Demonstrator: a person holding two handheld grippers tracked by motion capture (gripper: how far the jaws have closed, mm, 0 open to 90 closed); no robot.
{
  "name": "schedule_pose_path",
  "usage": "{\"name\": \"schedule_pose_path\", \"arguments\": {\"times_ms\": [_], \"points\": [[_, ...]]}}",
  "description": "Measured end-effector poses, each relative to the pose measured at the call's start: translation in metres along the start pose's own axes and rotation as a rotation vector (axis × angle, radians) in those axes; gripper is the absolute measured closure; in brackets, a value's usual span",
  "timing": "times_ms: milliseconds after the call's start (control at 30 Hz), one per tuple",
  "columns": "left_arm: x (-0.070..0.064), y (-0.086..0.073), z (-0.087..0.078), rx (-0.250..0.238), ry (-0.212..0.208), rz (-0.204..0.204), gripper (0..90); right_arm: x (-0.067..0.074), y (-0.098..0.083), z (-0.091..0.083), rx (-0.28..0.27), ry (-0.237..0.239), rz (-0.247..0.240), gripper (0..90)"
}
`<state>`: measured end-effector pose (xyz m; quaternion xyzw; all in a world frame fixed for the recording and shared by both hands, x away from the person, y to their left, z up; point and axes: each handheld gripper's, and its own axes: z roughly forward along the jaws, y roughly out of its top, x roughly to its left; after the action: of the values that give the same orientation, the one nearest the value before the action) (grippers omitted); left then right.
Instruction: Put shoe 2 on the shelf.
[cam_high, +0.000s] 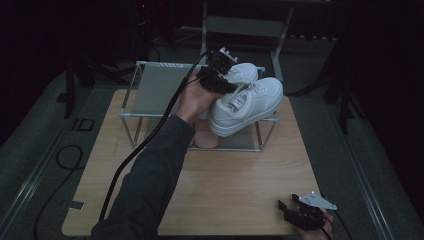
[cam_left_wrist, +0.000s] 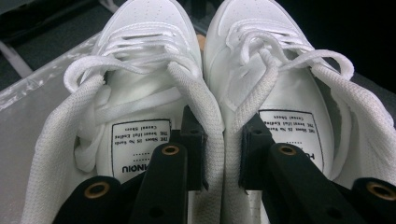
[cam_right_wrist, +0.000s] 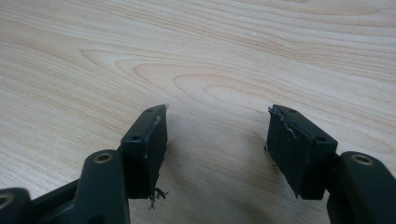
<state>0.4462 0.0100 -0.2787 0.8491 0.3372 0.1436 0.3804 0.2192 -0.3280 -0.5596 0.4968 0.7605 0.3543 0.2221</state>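
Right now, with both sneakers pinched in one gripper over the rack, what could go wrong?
1. The left gripper clamps just the two inner collars of the sneakers; one could slip out.
2. They hang tilted over the rack and might snag its frame.
3. The right gripper is open and far off.

I saw the near half of the wooden table (cam_high: 225, 190) lying bare, so my right gripper (cam_right_wrist: 217, 140) had open wood all around it. Farther back the metal rack (cam_high: 150, 115) stood across the way. The pair of white shoes (cam_high: 245, 102) took up its right side, leaving the grey shelf (cam_high: 157, 87) on the left free.
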Motion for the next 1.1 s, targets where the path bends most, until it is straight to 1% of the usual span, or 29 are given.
{"name": "schedule_pose_path", "arguments": {"times_ms": [200,267,367,433,533,600,633,767,1100], "points": [[0.008,-0.003,0.000,-0.002,0.016,-0.027,76.2,0.000,0.000,0.000,-0.001,0.001,0.001,37.6],[0.011,-0.003,0.000,-0.002,0.025,-0.038,76.1,0.000,0.000,0.000,-0.001,0.001,0.001,37.6],[0.014,-0.004,0.000,-0.003,0.041,-0.043,76.1,0.000,0.000,0.000,-0.001,0.000,0.001,37.6],[0.018,-0.005,0.000,-0.010,0.050,-0.056,76.1,0.000,0.000,0.000,-0.001,0.001,0.001,37.6],[0.021,-0.006,0.000,-0.009,0.057,-0.074,76.1,0.000,0.000,0.000,-0.001,0.000,0.001,37.6],[0.022,-0.006,0.000,-0.007,0.064,-0.077,76.1,0.000,0.000,0.000,-0.001,0.000,0.002,37.6],[0.024,-0.006,0.001,-0.003,0.075,-0.084,76.1,0.000,0.000,0.000,-0.001,0.000,0.001,37.6],[0.028,-0.006,0.002,0.001,0.091,-0.103,76.0,0.000,0.000,0.000,-0.002,0.000,0.002,37.6],[0.037,-0.009,0.004,0.007,0.120,-0.145,76.0,0.000,0.000,0.000,-0.001,0.000,0.001,37.6]]}}
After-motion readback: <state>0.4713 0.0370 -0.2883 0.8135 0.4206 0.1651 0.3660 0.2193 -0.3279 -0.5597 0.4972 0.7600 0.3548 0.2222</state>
